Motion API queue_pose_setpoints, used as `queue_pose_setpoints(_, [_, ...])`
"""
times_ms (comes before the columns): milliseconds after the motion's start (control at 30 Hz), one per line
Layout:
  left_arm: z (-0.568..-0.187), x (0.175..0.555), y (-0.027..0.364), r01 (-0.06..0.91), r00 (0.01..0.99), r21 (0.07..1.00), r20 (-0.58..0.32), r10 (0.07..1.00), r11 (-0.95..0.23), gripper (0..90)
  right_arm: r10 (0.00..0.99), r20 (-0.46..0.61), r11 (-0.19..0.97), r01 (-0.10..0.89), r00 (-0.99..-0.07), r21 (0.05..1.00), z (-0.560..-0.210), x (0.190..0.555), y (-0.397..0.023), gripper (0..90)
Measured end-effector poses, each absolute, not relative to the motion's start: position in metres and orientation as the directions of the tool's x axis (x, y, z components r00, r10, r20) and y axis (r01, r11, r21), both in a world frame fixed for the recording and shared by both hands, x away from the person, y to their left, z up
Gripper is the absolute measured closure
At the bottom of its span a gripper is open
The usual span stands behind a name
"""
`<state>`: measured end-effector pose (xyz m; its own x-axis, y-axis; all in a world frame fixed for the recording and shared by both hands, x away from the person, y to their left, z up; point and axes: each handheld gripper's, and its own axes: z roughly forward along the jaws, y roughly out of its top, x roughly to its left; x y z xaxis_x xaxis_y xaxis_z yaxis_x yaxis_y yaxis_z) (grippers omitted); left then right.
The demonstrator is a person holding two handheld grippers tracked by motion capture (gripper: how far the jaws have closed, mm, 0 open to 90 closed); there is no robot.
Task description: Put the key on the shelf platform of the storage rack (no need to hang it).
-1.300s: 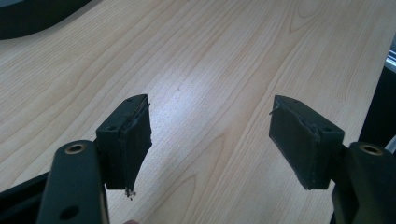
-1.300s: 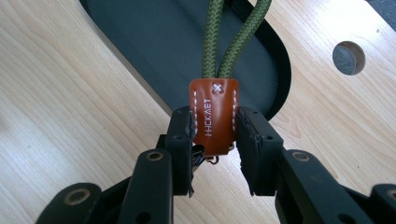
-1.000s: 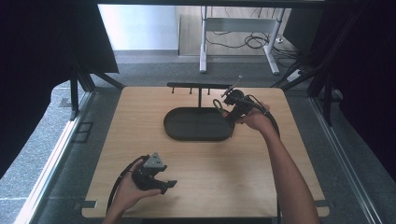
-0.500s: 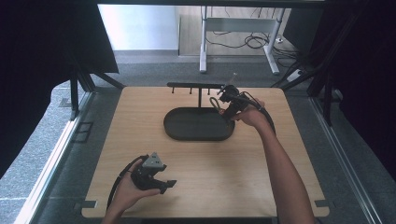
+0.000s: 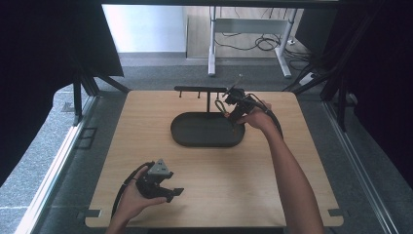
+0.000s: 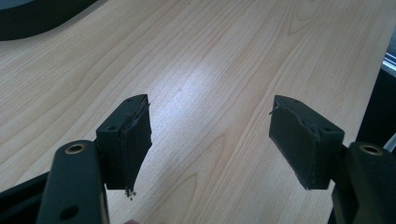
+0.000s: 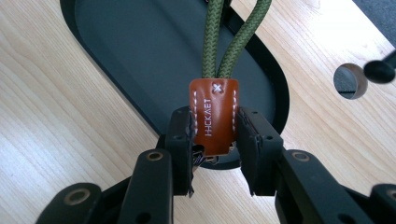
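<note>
Wooden table (image 5: 272, 180): right gripper (image 7: 215, 135) clamps leather tab (image 7: 214, 119), apparently above tray (image 7: 140, 56).

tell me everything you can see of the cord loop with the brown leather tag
The cord loop is olive-green braided rope, doubled so that two strands run side by side into a brown leather tag. The tag is folded around the strands, has white stitching down both edges, a white cross stitch at the top and stamped lettering along it. The right gripper is shut on the tag, its black pads pressing both sides. It hangs above the dark oval tray; the loop's far end runs out of frame.
</note>
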<state>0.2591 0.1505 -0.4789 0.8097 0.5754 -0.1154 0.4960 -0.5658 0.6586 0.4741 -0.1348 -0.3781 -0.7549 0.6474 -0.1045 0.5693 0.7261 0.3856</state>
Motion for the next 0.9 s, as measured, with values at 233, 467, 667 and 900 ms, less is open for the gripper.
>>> queue_pose_setpoints(233, [-0.479, 0.259, 0.151, 0.496, 0.81, 0.66, -0.117, 0.575, -0.564, 30.2, 0.647, -0.105, 0.726, 0.567, -0.755, 0.389, -0.378, 0.478, -0.131, 67.5])
queue_pose_setpoints(467, [-0.478, 0.259, 0.151, 0.493, 0.812, 0.661, -0.116, 0.573, -0.565, 30.2, 0.644, -0.102, 0.723, 0.559, -0.759, 0.405, -0.378, 0.482, -0.127, 67.5])
queue_pose_setpoints(667, [-0.479, 0.259, 0.151, 0.497, 0.809, 0.664, -0.122, 0.575, -0.559, 30.2, 0.641, -0.093, 0.723, 0.559, -0.761, 0.406, -0.385, 0.487, -0.121, 67.5])
queue_pose_setpoints(900, [-0.478, 0.259, 0.153, 0.494, 0.811, 0.663, -0.119, 0.573, -0.562, 30.2, 0.639, -0.089, 0.723, 0.558, -0.764, 0.407, -0.398, 0.493, -0.112, 67.5])
